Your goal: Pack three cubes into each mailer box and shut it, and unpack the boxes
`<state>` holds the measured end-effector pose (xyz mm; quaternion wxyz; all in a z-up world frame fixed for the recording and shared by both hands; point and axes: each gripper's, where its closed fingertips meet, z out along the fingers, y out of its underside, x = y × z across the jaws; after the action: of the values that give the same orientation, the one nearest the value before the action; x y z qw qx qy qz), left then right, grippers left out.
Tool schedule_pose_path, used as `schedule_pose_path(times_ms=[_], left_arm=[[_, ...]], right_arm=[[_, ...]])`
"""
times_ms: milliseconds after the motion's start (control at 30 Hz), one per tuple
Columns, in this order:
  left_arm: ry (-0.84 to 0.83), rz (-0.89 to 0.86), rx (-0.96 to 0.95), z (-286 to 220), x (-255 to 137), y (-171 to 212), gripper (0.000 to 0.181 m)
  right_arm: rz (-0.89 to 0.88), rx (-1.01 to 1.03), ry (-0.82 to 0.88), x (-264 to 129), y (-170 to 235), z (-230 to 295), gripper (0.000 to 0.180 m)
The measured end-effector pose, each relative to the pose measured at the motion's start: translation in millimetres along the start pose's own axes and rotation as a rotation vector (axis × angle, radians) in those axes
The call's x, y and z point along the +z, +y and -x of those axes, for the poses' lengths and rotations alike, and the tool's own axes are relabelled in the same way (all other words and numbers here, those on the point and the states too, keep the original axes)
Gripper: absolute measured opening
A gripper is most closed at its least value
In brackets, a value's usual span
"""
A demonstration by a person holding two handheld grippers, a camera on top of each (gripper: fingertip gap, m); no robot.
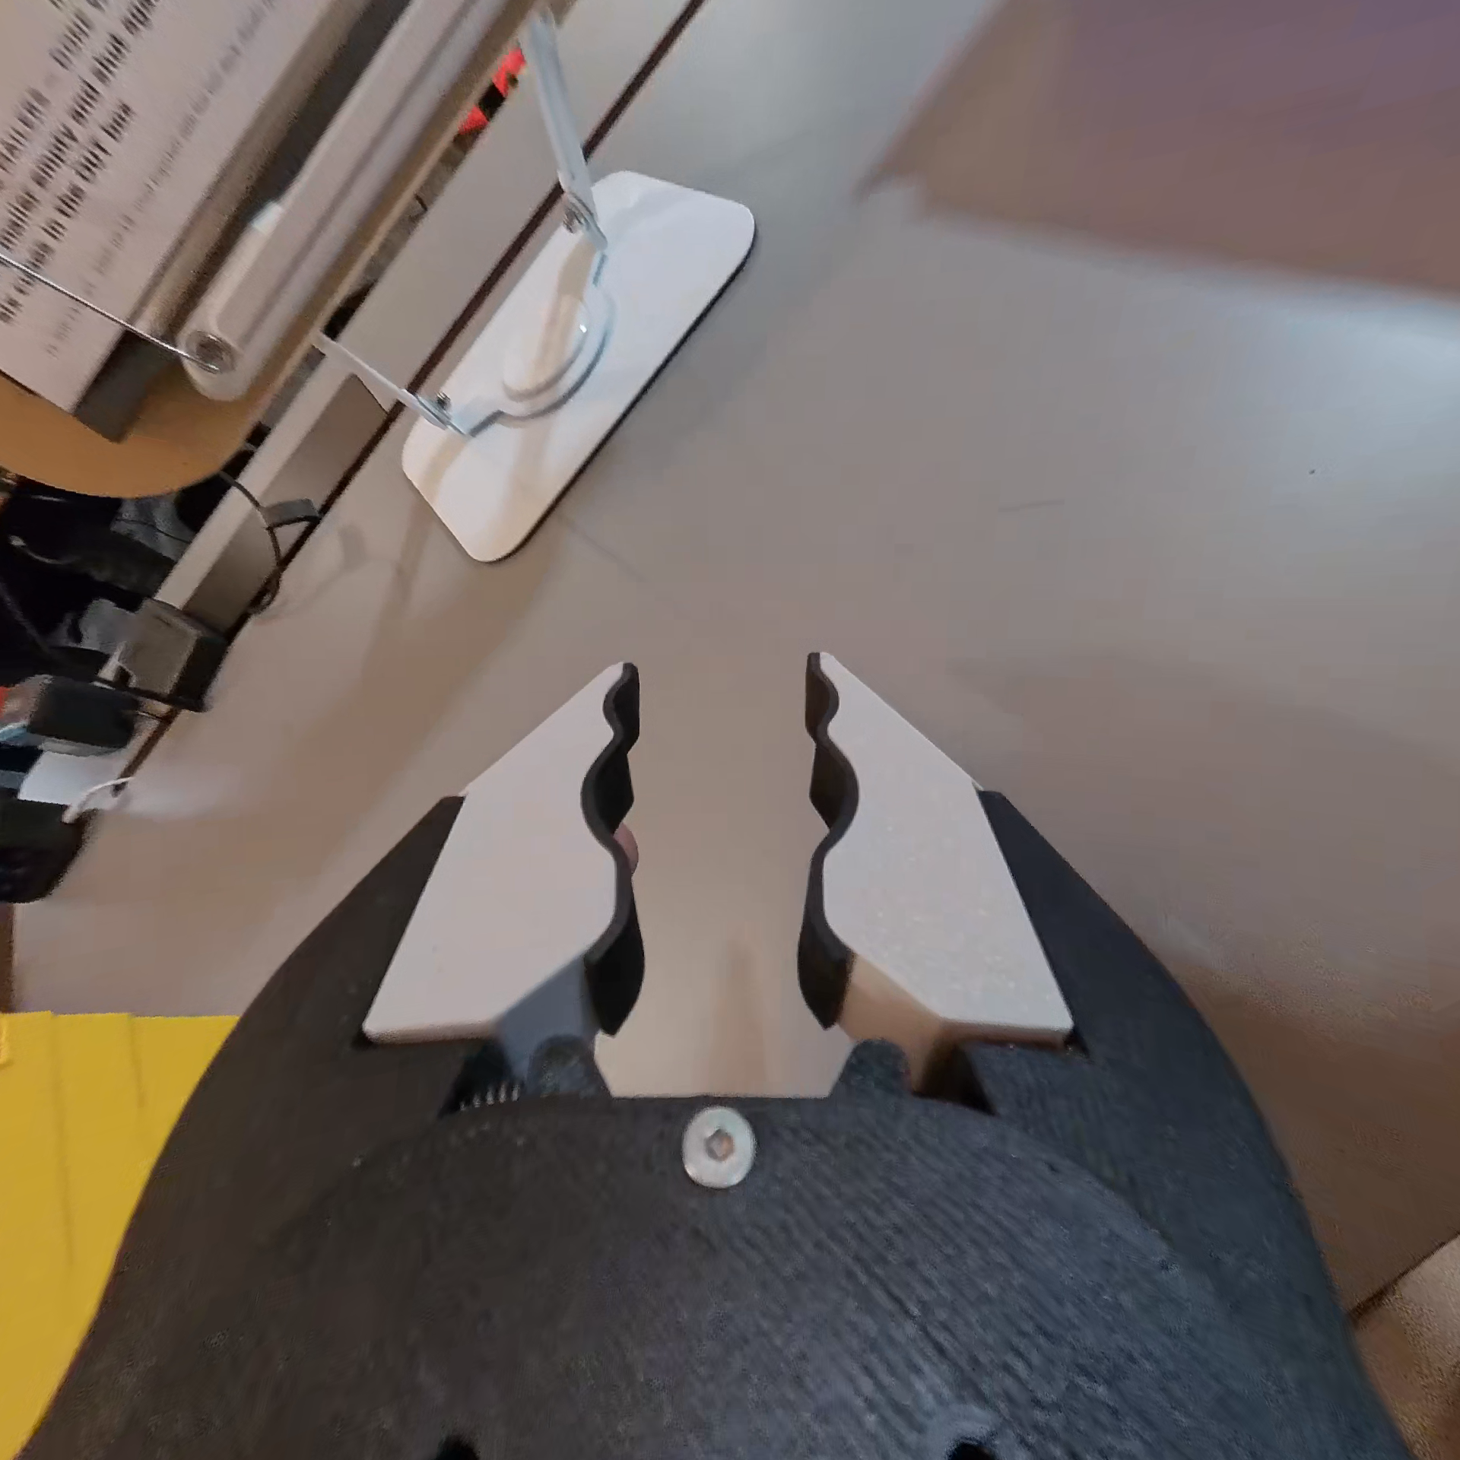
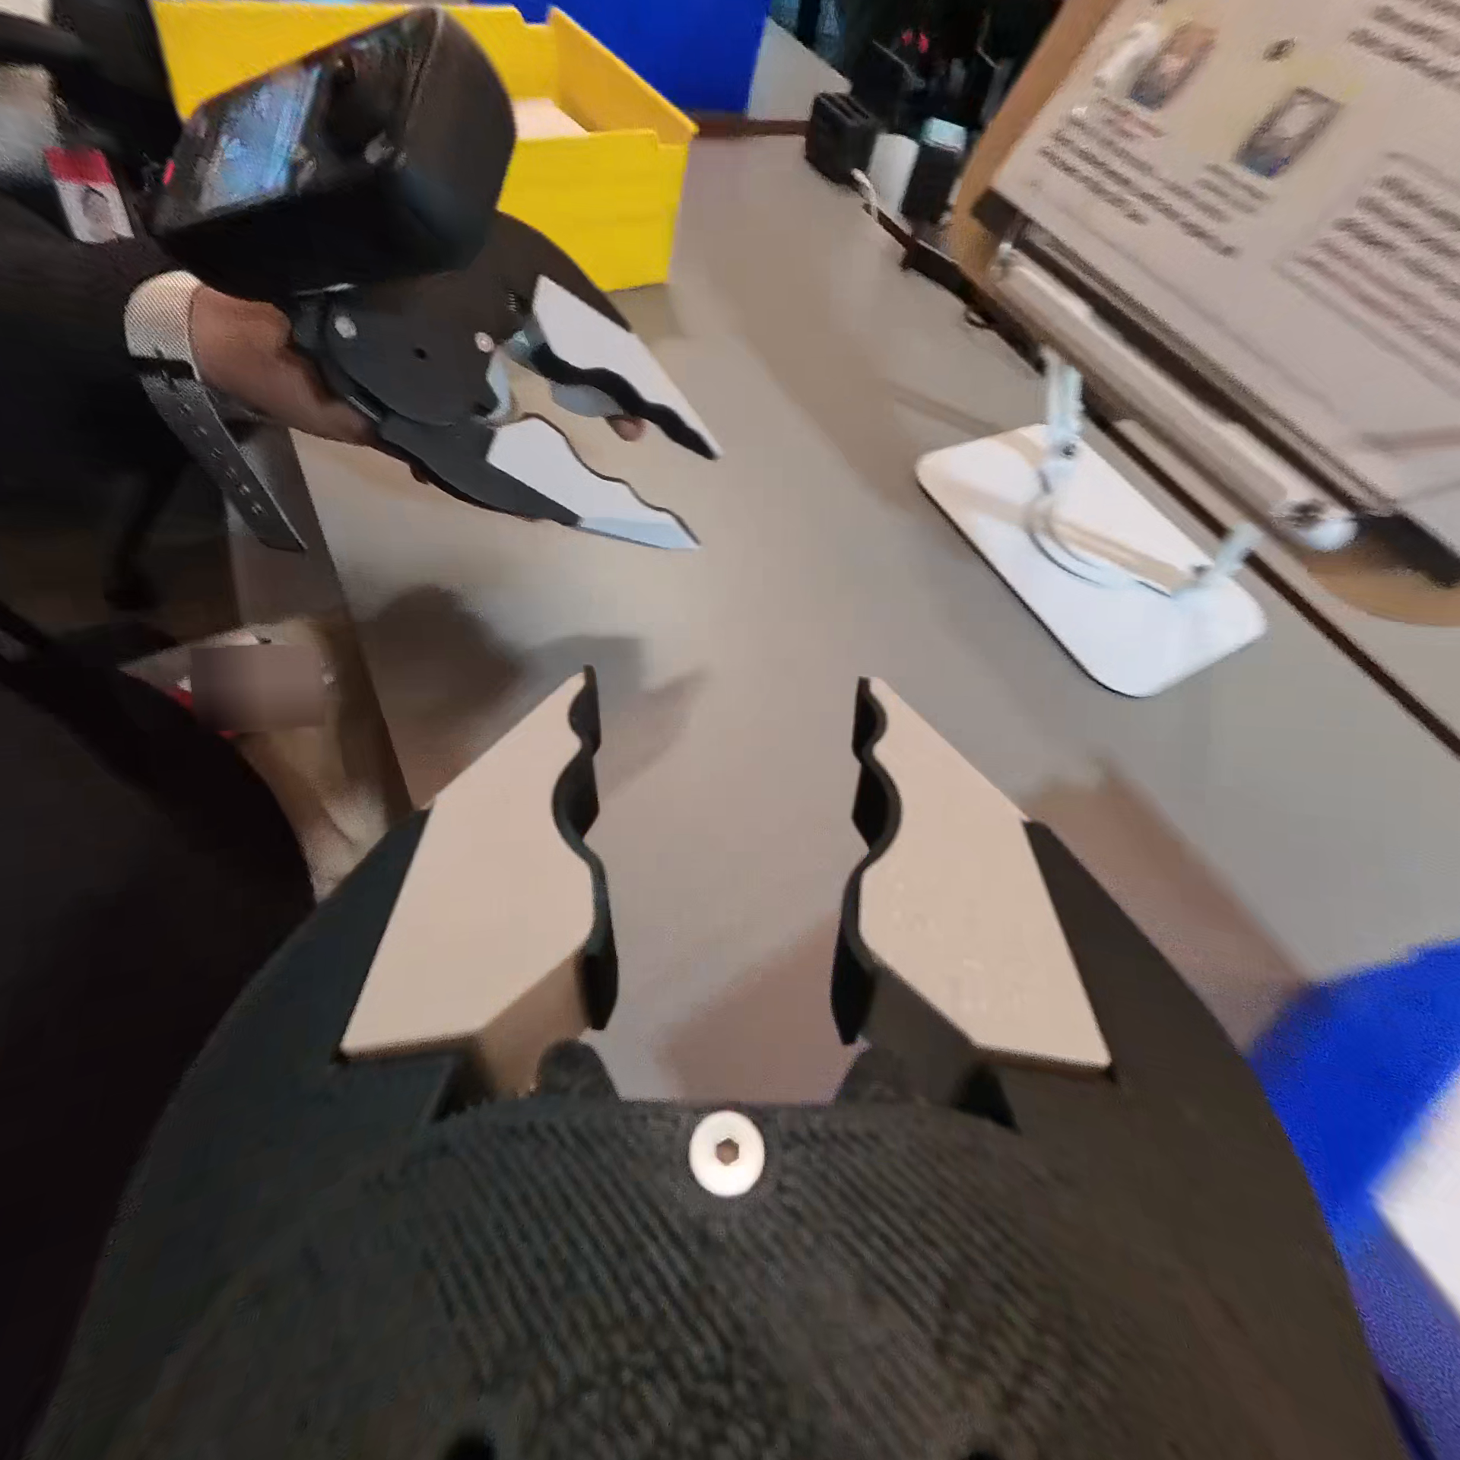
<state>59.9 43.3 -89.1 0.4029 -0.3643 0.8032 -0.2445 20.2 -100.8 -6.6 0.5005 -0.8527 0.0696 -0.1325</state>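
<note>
Now both grippers hover empty over the table [image 2: 790, 411], left gripper [image 1: 722, 671] and right gripper [image 2: 723, 687] parted; a white stand [image 1: 632, 340] sits ahead-left of the left fingers.

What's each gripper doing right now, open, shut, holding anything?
Left gripper: open, fingers apart, nothing between them.
Right gripper: open, fingers apart, nothing held.

A grey table [image 2: 790, 490] fills both views. A white stand [image 2: 1106, 600] on it props up a printed board [image 2: 1280, 205] (tilted back); behind, dark chargers [image 2: 877, 134] line the far edge.
</note>
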Motion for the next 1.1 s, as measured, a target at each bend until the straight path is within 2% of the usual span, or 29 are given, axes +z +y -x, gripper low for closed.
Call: schedule_pose_path(times_ms=[67, 167, 267, 333, 433, 467, 533, 600, 667, 700, 733, 800, 900, 967, 1000, 1100], left_arm=[[-0.018, -0.012, 0.008, 2, -5, -3, 0.04], [-0.031, -0.012, 0.016, 3, -10, 0, 0.04], [-0.026, -0.004, 0.021, 1, -10, 8, 0.04], [-0.014, 0.004, 0.025, -1, -7, 15, 0.039], [0.017, -0.002, 0.008, -4, 0, 20, 0.039], [0.028, -0.003, 0.0, -5, 2, 21, 0.039], [0.041, -0.013, -0.02, -5, 3, 21, 0.043], [0.041, -0.027, -0.049, 0, 2, 20, 0.051], [0.007, -0.041, -0.084, 15, -1, 18, 0.059], [-0.004, -0.05, -0.094, 24, -6, 16, 0.062], [-0.013, -0.071, -0.101, 35, -13, 12, 0.058], [-0.047, -0.151, -0.134, 67, -37, -2, 0.054], [-0.094, -0.274, -0.189, 129, -83, -13, 0.059], [-0.085, -0.267, -0.143, 165, -101, 2, 0.078], [-0.059, -0.19, -0.097, 180, -102, 23, 0.089], [0.085, 0.195, -0.065, 225, -92, 120, 0.121]], right_arm=[[-0.019, 0.034, -0.037, 31, 6, 19, 0.062], [-0.016, 0.23, -0.162, 75, 32, 44, 0.063], [0.031, 0.434, -0.373, 93, 56, 72, 0.06], [0.015, 0.502, -0.389, 97, 64, 66, 0.044], [-0.15, 0.625, -0.424, 91, 48, 46, 0.0], [-0.2, 0.658, -0.418, 88, 43, 37, 0.0], [-0.22, 0.662, -0.391, 87, 44, 26, 0.003], [-0.198, 0.635, -0.339, 89, 48, 21, 0.036], [-0.17, 0.563, -0.326, 88, 50, 26, 0.0], [-0.153, 0.528, -0.306, 89, 51, 28, 0.0], [-0.139, 0.493, -0.292, 90, 52, 31, 0.0], [-0.111, 0.443, -0.279, 93, 55, 37, 0.014], [-0.084, 0.387, -0.292, 94, 56, 47, 0.013], [-0.077, 0.372, -0.311, 94, 56, 51, 0.016], [-0.078, 0.371, -0.319, 94, 56, 52, 0.018], [-0.086, 0.385, -0.329, 93, 55, 51, 0.019]])
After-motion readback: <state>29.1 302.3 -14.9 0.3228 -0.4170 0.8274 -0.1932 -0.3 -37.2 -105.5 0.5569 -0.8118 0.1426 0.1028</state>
